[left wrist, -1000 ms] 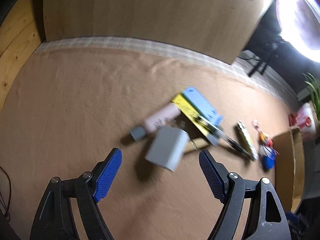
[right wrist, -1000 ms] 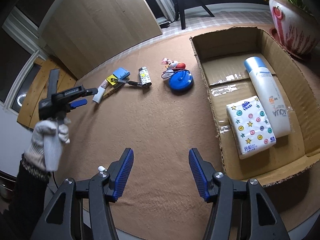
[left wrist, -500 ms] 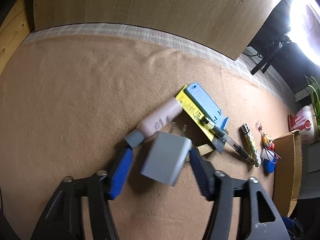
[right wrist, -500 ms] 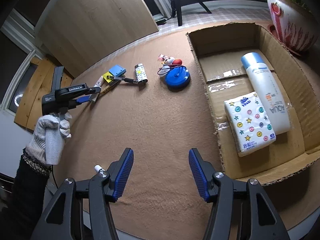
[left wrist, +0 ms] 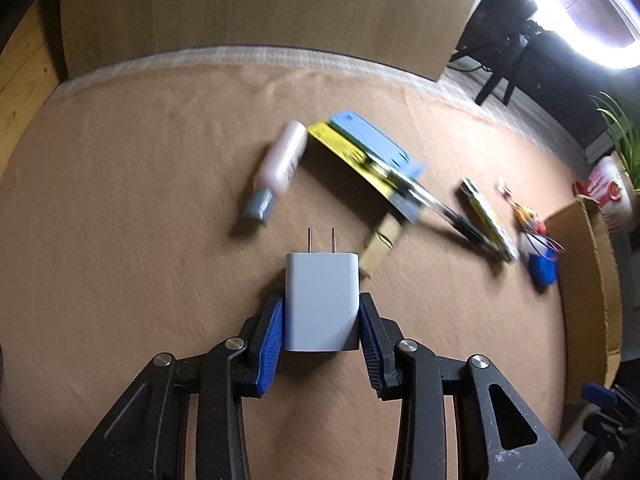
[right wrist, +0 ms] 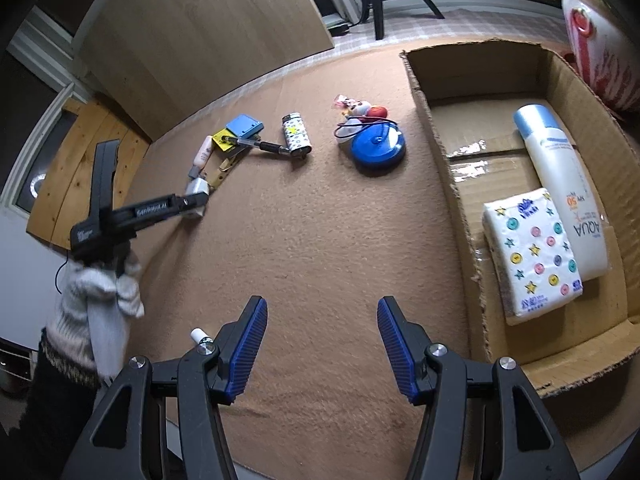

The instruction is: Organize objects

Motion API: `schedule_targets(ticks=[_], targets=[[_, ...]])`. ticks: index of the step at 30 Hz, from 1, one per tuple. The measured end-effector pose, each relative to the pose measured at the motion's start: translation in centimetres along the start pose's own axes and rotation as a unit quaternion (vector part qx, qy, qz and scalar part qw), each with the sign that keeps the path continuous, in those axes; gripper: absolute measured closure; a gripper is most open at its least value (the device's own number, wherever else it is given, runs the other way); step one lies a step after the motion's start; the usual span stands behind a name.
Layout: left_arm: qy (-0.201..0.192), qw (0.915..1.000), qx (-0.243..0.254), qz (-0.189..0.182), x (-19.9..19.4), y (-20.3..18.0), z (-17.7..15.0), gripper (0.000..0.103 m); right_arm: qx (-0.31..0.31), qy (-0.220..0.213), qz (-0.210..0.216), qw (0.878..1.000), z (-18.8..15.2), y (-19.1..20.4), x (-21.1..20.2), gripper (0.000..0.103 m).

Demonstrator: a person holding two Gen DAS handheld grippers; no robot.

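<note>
A white wall charger (left wrist: pixel 320 292) with two prongs pointing away sits between the blue pads of my left gripper (left wrist: pixel 322 302). The jaws are closing and both pads press on its sides, just above the brown mat. From the right wrist view the left gripper (right wrist: pixel 196 200) is at the mat's left with the charger (right wrist: pixel 197 188) at its tip, and a gloved hand (right wrist: pixel 104 288) holds it. My right gripper (right wrist: pixel 320 312) hangs open over bare mat with nothing between its fingers. The cardboard box (right wrist: pixel 448 184) at the right holds a tissue pack (right wrist: pixel 532 252) and a sunscreen bottle (right wrist: pixel 560 184).
On the mat beyond the charger lie a pink tube (left wrist: pixel 280 164), a yellow card (left wrist: pixel 340 146), a blue case (left wrist: pixel 372 140), a pen (left wrist: pixel 440 208), a wooden clip (left wrist: pixel 380 248) and a patterned lighter (right wrist: pixel 296 136). A blue round disc (right wrist: pixel 378 146) and a small toy (right wrist: pixel 360 110) lie near the box.
My left gripper came forward around the white charger and its jaws drew in onto its sides. The charger turned so its prongs point away. The right gripper stayed put.
</note>
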State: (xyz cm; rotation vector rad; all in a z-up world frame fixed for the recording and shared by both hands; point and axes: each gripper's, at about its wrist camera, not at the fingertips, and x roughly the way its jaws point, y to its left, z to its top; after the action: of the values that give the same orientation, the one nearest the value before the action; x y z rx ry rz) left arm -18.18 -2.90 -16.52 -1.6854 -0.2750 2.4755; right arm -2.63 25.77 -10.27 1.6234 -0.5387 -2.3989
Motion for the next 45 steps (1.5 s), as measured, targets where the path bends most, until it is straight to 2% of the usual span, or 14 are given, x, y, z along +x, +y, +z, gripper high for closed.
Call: schedule_targets(ticks=[3,6,7,9,11,16,25,28,30,37,39,43,45], targets=[[0.003,0.9999,0.014,-0.007,-0.3,-2.2,-2.3,0.065,-0.001,0.004,0.004,1.000,0.3,0.3,0.4,0.049],[0.011,0.9991,0.028,-0.032,-0.5,-4.8,-4.5,0.064,-0.003,0.007,0.008,1.000,0.6,0.6,1.0,0.049],[0.013,0.9987,0.029,-0.041,-0.5,-5.6,-5.1,0.062,-0.005,0.007,0.009,1.000,0.7,0.7,1.1,0.049],[0.016,0.9977,0.031,-0.058,-0.6,-6.8,-5.9,0.051,-0.005,0.007,0.011,1.000,1.2,0.8,1.3,0.049],[0.026,0.9950,0.041,-0.087,-0.6,-8.1,-6.7,0.047,-0.003,0.008,0.018,1.000,1.7,0.8,1.6,0.049],[0.037,0.9914,0.054,-0.113,-0.9,-10.0,-8.2,0.038,0.022,0.022,0.052,0.998,3.4,0.4,2.9,0.049],[0.033,0.9912,0.039,-0.122,-1.2,-9.1,-9.0,0.040,0.004,0.071,0.090,0.993,5.1,2.6,7.2,0.049],[0.029,0.9918,0.029,-0.121,-1.1,-8.6,-8.9,0.048,-0.011,0.083,0.092,0.992,5.4,3.7,8.4,0.050],[0.028,0.9919,0.026,-0.122,-1.1,-8.4,-8.9,0.054,-0.019,0.092,0.093,0.991,5.7,4.4,9.4,0.054],[0.025,0.9917,0.007,-0.126,-1.1,-7.6,-8.6,0.059,-0.029,0.108,0.098,0.989,6.3,5.6,11.2,0.064],[0.025,0.9917,0.007,-0.126,-1.0,-7.5,-8.6,0.062,-0.031,0.116,0.102,0.987,6.3,5.8,11.5,0.072],[0.024,0.9914,-0.002,-0.129,-0.9,-7.3,-8.5,0.063,-0.040,0.114,0.095,0.988,6.0,6.0,11.6,0.073],[0.026,0.9914,-0.003,-0.128,-1.0,-7.2,-8.4,0.064,-0.038,0.112,0.093,0.989,5.9,6.1,11.4,0.077]])
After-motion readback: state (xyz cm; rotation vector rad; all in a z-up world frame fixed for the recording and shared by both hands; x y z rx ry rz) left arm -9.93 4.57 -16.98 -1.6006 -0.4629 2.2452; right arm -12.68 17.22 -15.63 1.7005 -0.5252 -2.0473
